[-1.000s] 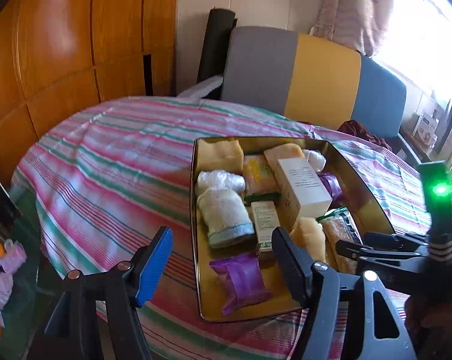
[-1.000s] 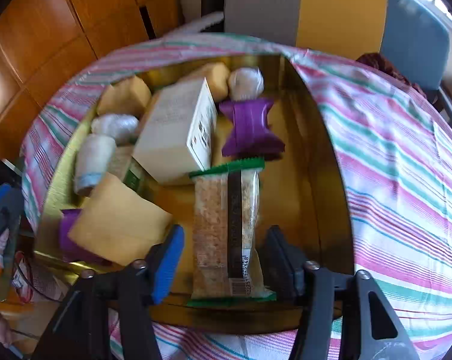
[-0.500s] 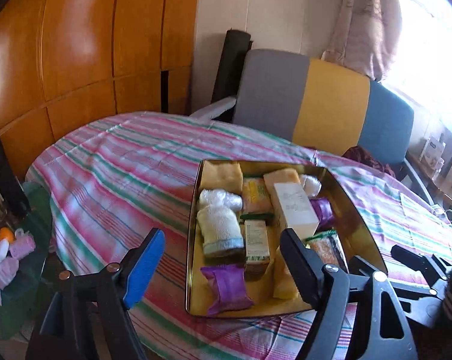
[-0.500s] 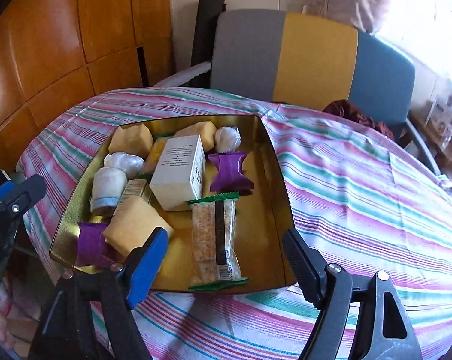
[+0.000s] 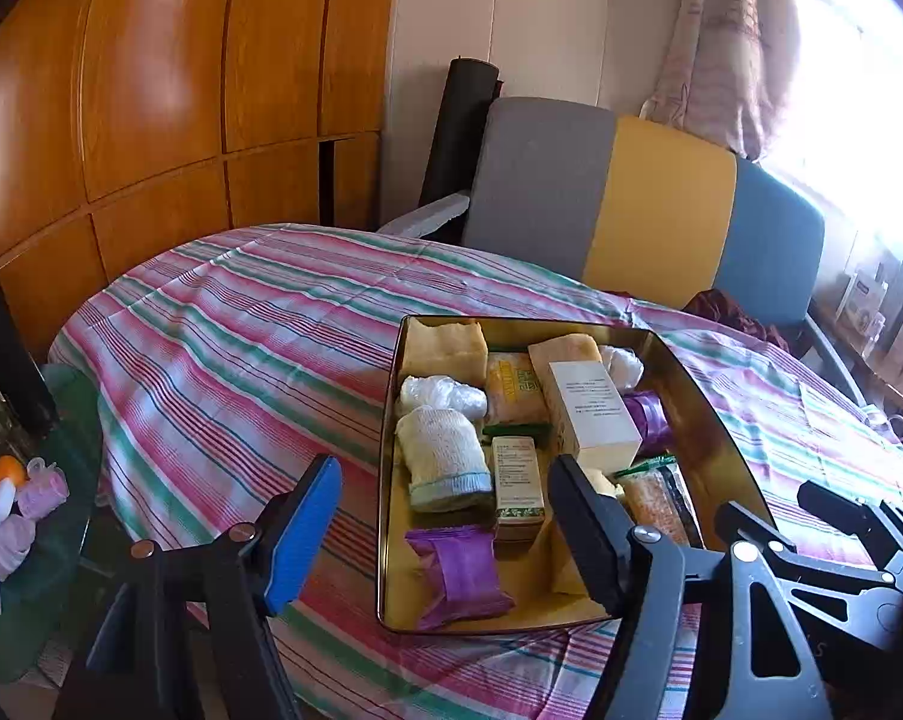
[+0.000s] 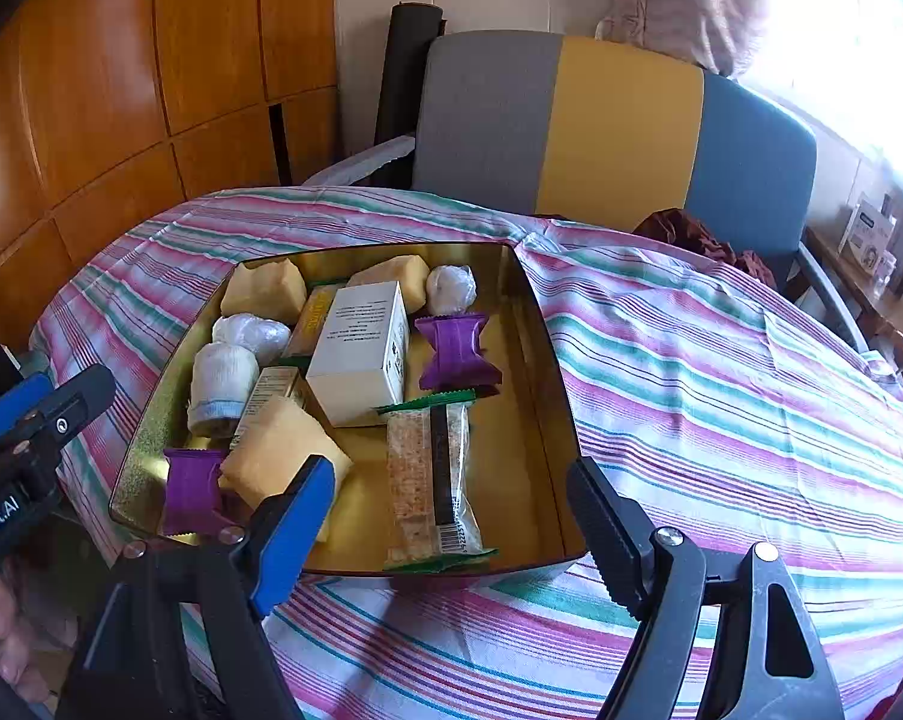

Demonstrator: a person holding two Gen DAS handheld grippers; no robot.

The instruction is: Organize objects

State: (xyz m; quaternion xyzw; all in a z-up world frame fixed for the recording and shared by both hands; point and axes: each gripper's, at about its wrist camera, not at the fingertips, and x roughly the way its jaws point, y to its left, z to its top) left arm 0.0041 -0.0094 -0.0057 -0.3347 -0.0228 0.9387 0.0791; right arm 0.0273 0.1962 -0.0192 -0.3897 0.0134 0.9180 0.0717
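A gold tin (image 5: 712, 420) (image 6: 541, 420) sits on the striped table and holds several items. Among them are a white box (image 6: 361, 348), a rolled sock (image 5: 445, 462), two purple packets (image 6: 457, 351) (image 5: 460, 567), a wrapped cereal bar (image 6: 430, 480) and yellow wrapped blocks (image 6: 283, 456). My right gripper (image 6: 448, 471) hovers open above the tin's near edge, with nothing between its pads. My left gripper (image 5: 445, 468) hangs over the tin's near left corner. Its jaws are closing on nothing. Each gripper shows at the edge of the other's view.
A pink, green and white striped cloth (image 6: 721, 390) covers the round table. A grey, yellow and blue chair (image 5: 631, 204) stands behind it, with wooden panels (image 5: 151, 90) to the left. A low glass table (image 5: 61, 516) with small items sits at the left.
My right gripper has opened, let go of the cereal bar and drawn back and up; the bar lies in the tin. My left gripper tilted up slightly, with its jaws still wide.
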